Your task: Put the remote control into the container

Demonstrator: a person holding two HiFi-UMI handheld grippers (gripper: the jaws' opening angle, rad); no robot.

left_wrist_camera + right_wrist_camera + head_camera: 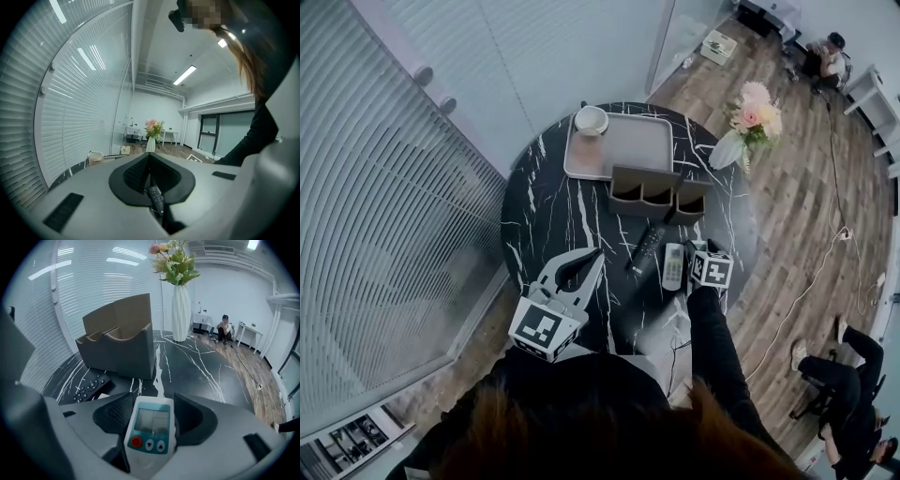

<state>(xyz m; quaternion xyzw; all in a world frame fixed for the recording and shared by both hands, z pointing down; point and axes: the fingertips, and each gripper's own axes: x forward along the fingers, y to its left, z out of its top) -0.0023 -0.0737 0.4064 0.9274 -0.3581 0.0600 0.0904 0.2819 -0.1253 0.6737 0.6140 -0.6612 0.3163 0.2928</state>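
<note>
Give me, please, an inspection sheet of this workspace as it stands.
Surface: round black marble table.
Job's things: white remote and black remote lie flat before the three-slot container; neither is in it.
Clutter: tray with a cup at its far left corner; vase of flowers.
Grippers: left gripper shut, empty, over the table's near side; right gripper open, white remote between its jaws, not clamped.
Cables: one cable on the wood floor right of the table.
Surroundings: blinds at left; a seated person at right, another farther off.
</note>
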